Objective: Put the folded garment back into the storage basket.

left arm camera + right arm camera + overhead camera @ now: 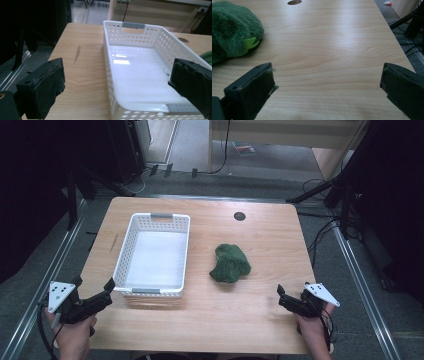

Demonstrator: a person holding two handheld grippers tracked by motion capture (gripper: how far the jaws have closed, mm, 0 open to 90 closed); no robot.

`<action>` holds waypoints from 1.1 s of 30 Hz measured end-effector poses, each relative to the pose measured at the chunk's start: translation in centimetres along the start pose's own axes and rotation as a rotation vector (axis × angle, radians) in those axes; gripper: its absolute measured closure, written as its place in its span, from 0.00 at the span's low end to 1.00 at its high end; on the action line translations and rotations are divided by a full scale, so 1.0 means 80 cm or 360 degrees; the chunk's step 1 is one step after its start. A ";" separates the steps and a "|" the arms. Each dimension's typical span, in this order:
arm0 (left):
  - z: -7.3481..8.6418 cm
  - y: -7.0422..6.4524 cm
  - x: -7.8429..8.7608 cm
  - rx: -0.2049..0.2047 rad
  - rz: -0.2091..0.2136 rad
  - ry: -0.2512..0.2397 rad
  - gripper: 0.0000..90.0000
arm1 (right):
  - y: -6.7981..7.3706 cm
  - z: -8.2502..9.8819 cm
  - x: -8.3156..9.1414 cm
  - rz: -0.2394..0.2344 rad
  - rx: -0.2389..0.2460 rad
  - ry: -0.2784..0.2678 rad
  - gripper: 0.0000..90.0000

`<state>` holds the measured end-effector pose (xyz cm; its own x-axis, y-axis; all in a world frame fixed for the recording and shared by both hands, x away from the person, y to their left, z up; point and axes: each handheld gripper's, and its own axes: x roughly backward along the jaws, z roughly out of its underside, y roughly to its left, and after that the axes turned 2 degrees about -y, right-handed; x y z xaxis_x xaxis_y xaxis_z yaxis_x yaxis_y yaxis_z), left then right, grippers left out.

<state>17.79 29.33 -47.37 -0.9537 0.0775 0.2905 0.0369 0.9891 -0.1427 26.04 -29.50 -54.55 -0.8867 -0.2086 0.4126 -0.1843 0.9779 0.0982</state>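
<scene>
A green plush toy (230, 263) lies on the wooden table (260, 320), right of centre; its fur and a light green tab (250, 42) show at the upper left of the right gripper view. A white perforated basket (155, 255) with nothing in it stands left of the toy. My left gripper (94, 290) hovers at the table's front left corner, open, its jaws spread on either side of the basket's near left corner (117, 105). My right gripper (292, 296) is at the front right, open, over bare wood, some way in front and to the right of the toy.
A dark round hole (239, 216) sits in the tabletop near the far edge. Metal rails (50, 265) run along both sides of the table. Tripod legs and cables (325, 190) stand on the floor at the far right.
</scene>
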 end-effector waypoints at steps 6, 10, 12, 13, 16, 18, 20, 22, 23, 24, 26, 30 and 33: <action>-0.016 -0.038 -0.002 -0.0116 0.0059 0.0027 0.01 | 0.000 0.000 0.001 0.0001 -0.0001 -0.0005 0.00; -0.021 -0.049 -0.006 -0.0122 0.0086 0.0034 0.01 | 0.000 0.000 0.001 0.0004 -0.0006 -0.0003 0.00; -0.023 -0.057 -0.011 -0.0128 0.0090 0.0054 0.01 | 0.000 0.000 0.001 0.0006 -0.0007 -0.0004 0.00; -0.024 -0.061 -0.014 -0.0136 0.0092 0.0064 0.01 | 0.000 0.000 0.001 0.0006 -0.0008 -0.0003 0.00; -0.026 -0.073 -0.021 -0.0154 0.0113 0.0083 0.01 | 0.000 0.000 0.001 0.0010 -0.0014 -0.0005 0.00; -0.030 -0.084 -0.027 -0.0171 0.0139 0.0097 0.01 | -0.001 0.000 0.001 0.0010 -0.0012 -0.0008 0.00; -0.033 -0.094 -0.031 -0.0190 0.0161 0.0100 0.01 | 0.000 0.000 0.001 0.0010 -0.0014 -0.0006 0.00; -0.037 -0.104 -0.036 -0.0202 0.0182 0.0106 0.01 | 0.000 0.000 0.001 0.0011 -0.0013 -0.0006 0.00; -0.040 -0.115 -0.041 -0.0221 0.0206 0.0108 0.01 | 0.000 0.000 0.001 0.0011 -0.0013 -0.0008 0.00; -0.042 -0.122 -0.043 -0.0231 0.0225 0.0112 0.01 | 0.000 0.000 0.001 0.0011 -0.0012 -0.0009 0.00; -0.045 -0.132 -0.048 -0.0233 0.0243 0.0111 0.01 | 0.000 0.000 0.001 0.0008 -0.0010 -0.0009 0.00; -0.050 -0.146 -0.055 -0.0240 0.0266 0.0115 0.01 | 0.000 0.001 0.001 0.0006 -0.0011 -0.0010 0.00; -0.055 -0.161 -0.063 -0.0277 0.0288 0.0120 0.01 | 0.000 0.001 0.001 0.0004 -0.0012 -0.0010 0.00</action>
<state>23.45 16.79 -42.84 -0.9022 0.2580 0.3456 0.2620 0.9644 -0.0359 25.94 -29.51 -54.55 -0.8898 -0.2062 0.4070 -0.1792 0.9783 0.1040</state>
